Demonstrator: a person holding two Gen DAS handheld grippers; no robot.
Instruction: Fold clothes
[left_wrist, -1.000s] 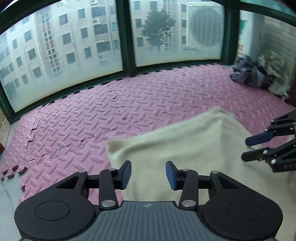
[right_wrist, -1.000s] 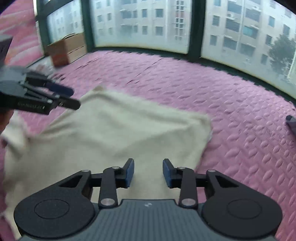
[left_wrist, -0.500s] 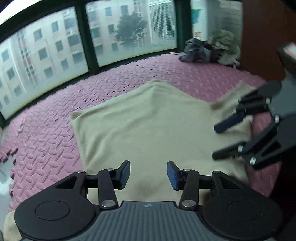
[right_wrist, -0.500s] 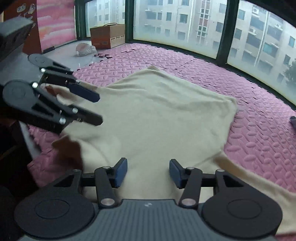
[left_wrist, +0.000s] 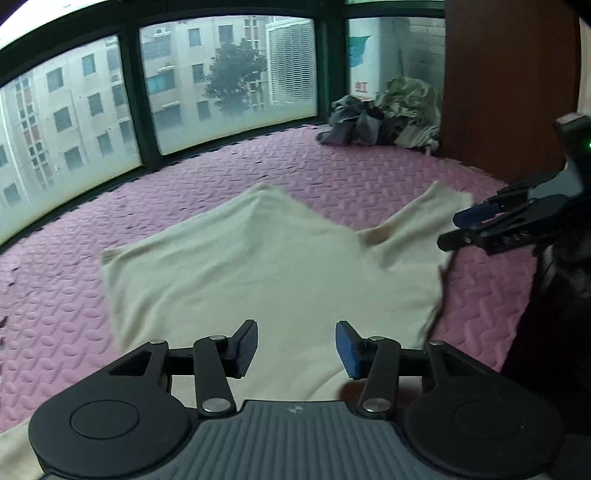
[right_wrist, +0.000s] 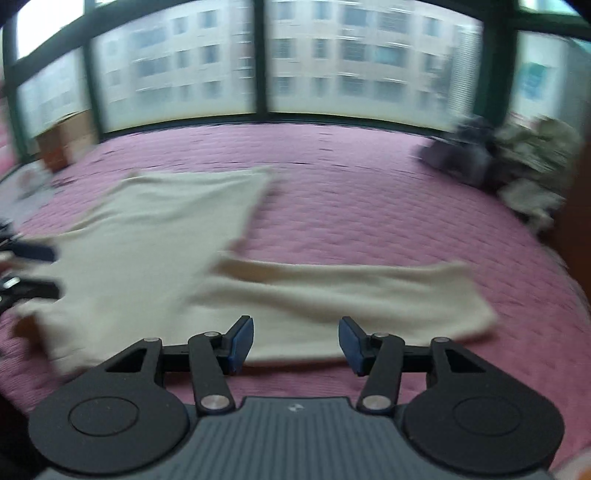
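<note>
Currently at the spread-out step: cream garment (left_wrist: 266, 266) lies flat on the pink floor mat (left_wrist: 221, 173), left hand-held gripper (left_wrist: 295, 345) and right hand-held gripper (right_wrist: 295, 341) half open, empty; next, pinch the sleeve (right_wrist: 351, 295) and fold inward.

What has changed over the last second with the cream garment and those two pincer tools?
Both tools, the left tool and the right tool, swung sideways across the pink mat, so a long sleeve of the cream garment now shows. Both are open with nothing between their pads. The garment lies spread on the mat as before, and the clothes pile remains in the corner.
</note>
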